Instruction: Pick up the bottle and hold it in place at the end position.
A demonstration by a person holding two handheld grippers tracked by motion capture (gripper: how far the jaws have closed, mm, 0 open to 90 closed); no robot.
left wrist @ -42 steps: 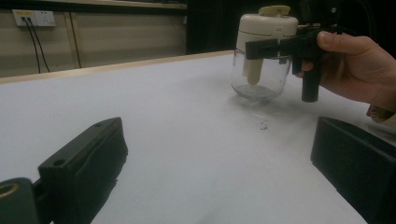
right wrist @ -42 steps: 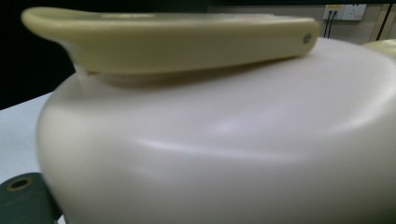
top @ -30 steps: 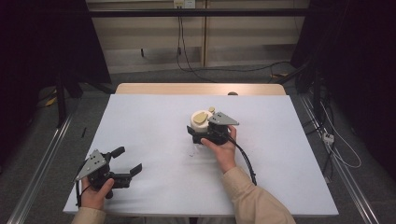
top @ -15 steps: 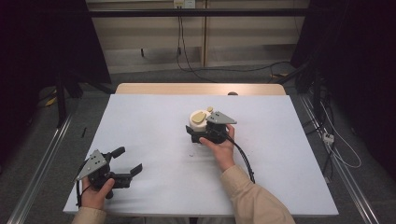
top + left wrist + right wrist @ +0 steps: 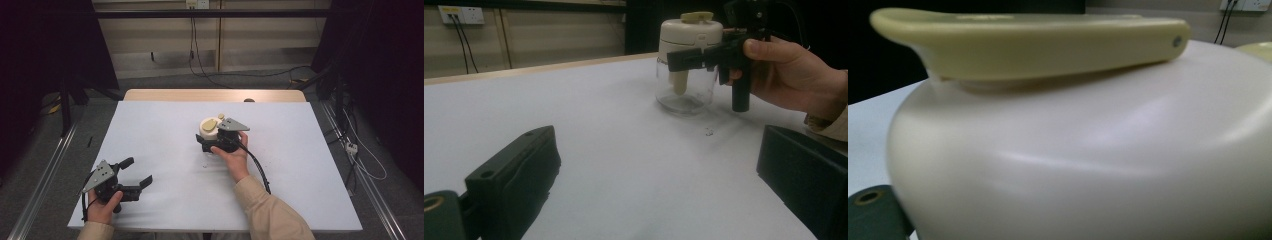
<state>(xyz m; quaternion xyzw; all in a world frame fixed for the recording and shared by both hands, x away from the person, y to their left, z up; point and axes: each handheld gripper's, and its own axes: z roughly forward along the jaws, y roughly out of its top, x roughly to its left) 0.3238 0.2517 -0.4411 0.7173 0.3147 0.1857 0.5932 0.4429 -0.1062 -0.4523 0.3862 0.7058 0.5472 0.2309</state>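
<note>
Barely anything has moved since a second ago: the right gripper (image 5: 214, 137) and the jar have crept slightly toward the table's left, and the left gripper (image 5: 131, 172) has stayed put.

Right gripper's jaws are pressed against the sides of the jar's cream lid (image 5: 690, 31), one black jaw crossing the front just under the cap, with the person's right hand (image 5: 793, 74) behind it. The glass jar (image 5: 685, 90) stands upright near the middle of the white table (image 5: 165, 125), a pale yellow handle (image 5: 1028, 42) on top. Off at the near-left corner, the left gripper rests with jaws spread wide, holding nothing. To do this well, I'd say keep the squeeze level and the jar vertical, moving slowly so the glass doesn't slip.
</note>
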